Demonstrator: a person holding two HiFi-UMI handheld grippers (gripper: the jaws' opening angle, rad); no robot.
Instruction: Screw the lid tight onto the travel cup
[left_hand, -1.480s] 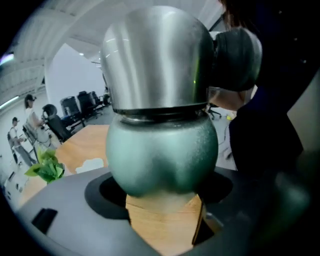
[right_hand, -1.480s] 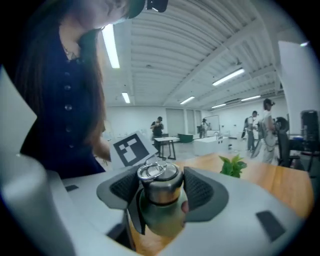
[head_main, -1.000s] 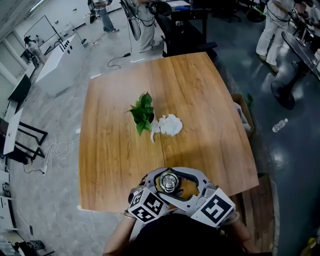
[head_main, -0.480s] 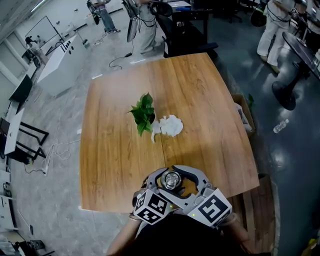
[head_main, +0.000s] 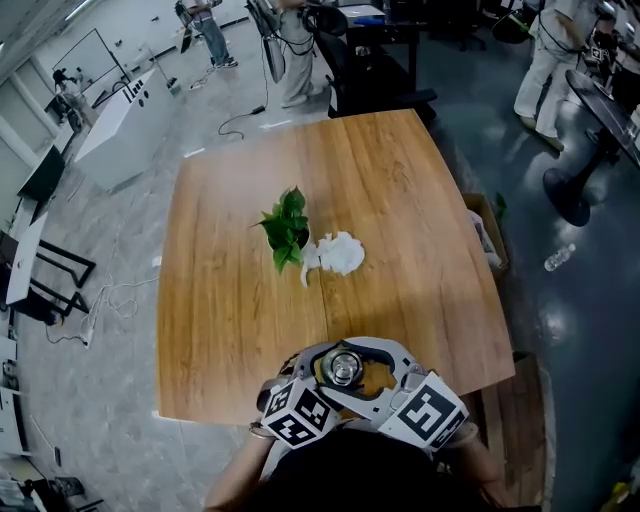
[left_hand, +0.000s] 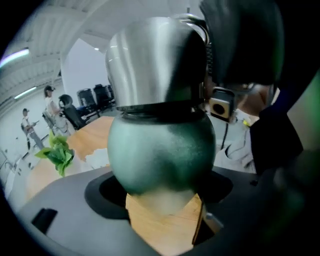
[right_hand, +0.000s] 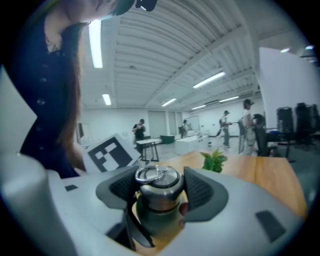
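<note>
The left tongs (left_hand: 161, 197) are clenched on the round green body of the travel cup (left_hand: 160, 150), which is upright at the near edge of the counter (head_main: 240, 300), right in front of the person. Whether its base rests on the wood I cannot tell. The steel lid (right_hand: 156, 182), with its ring handle, sits on the cup's mouth, and the right tongs (right_hand: 159, 192) are clamped around it.

The risks, as I judge them: the bulbous, smooth body could spin inside the left grip when the lid is turned, so the lid never tightens. A tilted lid could cross-thread. So close to the edge, a slip could send the cup off the counter.

No brand or label is legible; only square markers show on the cubes (head_main: 295, 412).
</note>
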